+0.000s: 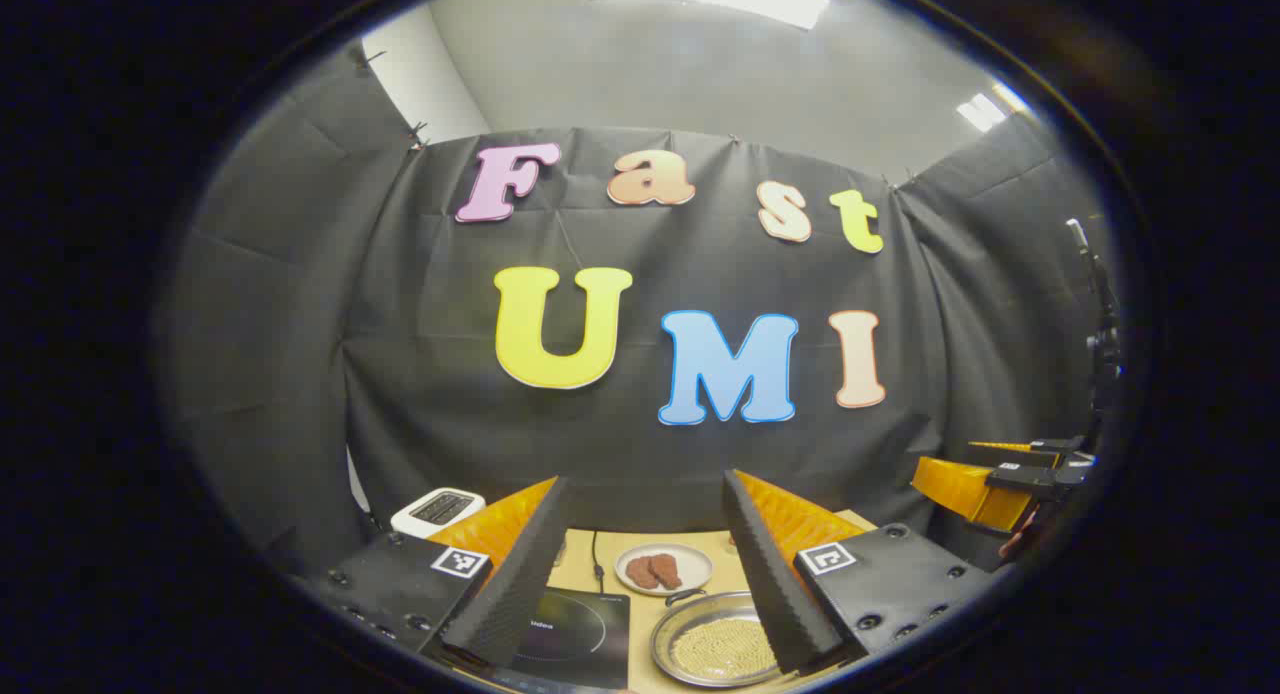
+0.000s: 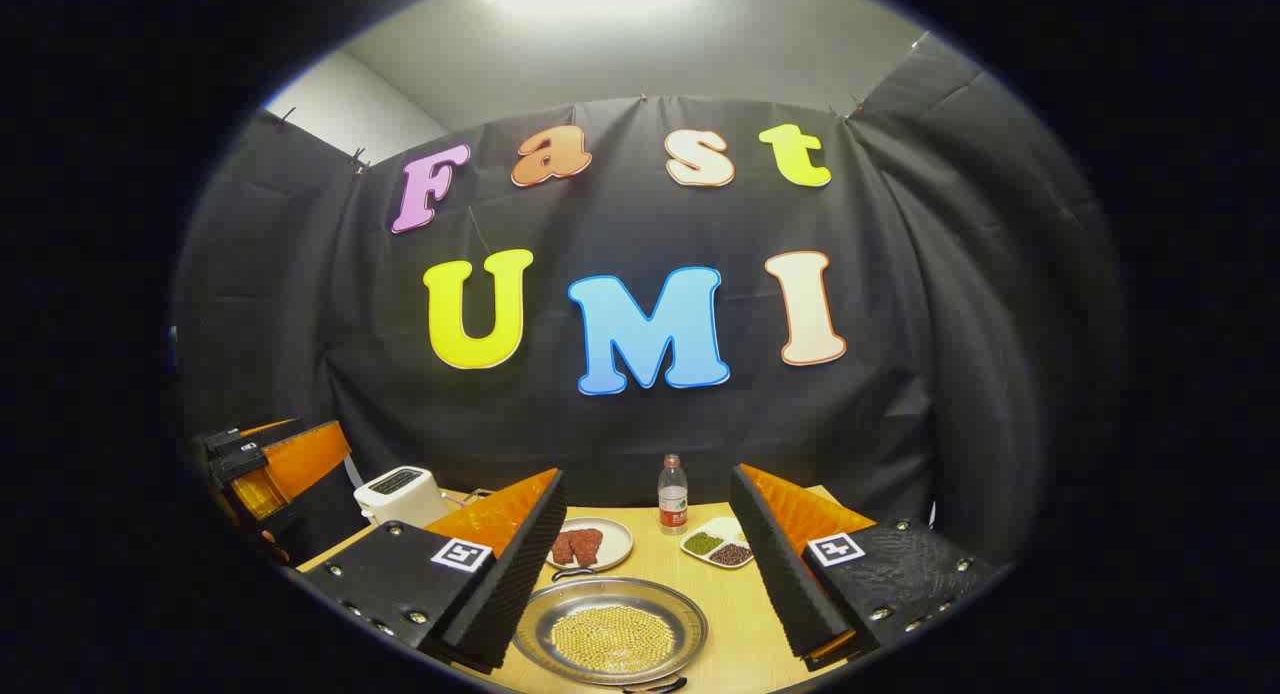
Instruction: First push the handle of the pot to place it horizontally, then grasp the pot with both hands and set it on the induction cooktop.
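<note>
Left gripper (image 1: 650, 564) and right gripper (image 2: 650, 564), both spread wide, grasping nothing (fingers clear of all objects). Shallow round metal pot (image 2: 610, 629) of yellowish grains lies low centre between the right fingers; black induction cooktop (image 1: 575, 634) lies lower left, beside it.

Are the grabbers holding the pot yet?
No, nothing is held. The left gripper and right gripper both have open jaws, above the pot on the table.
</note>
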{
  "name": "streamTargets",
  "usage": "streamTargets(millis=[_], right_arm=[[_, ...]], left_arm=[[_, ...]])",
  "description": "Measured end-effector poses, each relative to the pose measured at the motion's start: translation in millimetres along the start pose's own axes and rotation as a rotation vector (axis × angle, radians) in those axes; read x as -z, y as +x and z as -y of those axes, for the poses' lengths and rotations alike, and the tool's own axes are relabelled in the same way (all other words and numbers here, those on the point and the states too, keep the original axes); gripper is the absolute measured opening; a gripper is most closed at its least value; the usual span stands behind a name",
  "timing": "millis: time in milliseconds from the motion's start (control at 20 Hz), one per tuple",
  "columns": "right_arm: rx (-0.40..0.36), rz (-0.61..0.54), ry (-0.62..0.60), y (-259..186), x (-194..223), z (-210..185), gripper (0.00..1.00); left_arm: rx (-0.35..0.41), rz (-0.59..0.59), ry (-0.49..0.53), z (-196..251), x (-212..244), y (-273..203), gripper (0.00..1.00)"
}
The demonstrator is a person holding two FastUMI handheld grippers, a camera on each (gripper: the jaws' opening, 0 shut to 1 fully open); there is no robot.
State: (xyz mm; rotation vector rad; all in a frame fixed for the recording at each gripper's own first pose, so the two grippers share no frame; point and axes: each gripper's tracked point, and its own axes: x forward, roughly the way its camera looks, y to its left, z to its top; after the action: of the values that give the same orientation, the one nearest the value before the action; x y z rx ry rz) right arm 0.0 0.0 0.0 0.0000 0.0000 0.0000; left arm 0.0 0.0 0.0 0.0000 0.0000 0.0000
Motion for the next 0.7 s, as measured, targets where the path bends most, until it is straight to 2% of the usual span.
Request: streamTargets(millis=[350,400,600,700], right_arm=[[0.063,0.022,-0.013,2.7,-2.6,-9.6,0.99],[0.065,0.022,-0.012,3.5,-0.9,-9.3,0.99],[0.05,0.027,-0.011,15.2,-5.1,-4.7,0.99],[0.04,0.017,-0.014,23.0,-2.0,-1.8,0.99]], left_arm=[[0.085,0.022,-0.024,-6.7,-8.1,12.2,0.99],[0.087,0.017,-0.026,-7.0,-5.1,13.5,0.95],[0.071,0.01,-0.035,-5.2,-6.8,22.1,0.99],[0.066,0.014,-0.029,-1.7,-7.6,27.7,0.95]])
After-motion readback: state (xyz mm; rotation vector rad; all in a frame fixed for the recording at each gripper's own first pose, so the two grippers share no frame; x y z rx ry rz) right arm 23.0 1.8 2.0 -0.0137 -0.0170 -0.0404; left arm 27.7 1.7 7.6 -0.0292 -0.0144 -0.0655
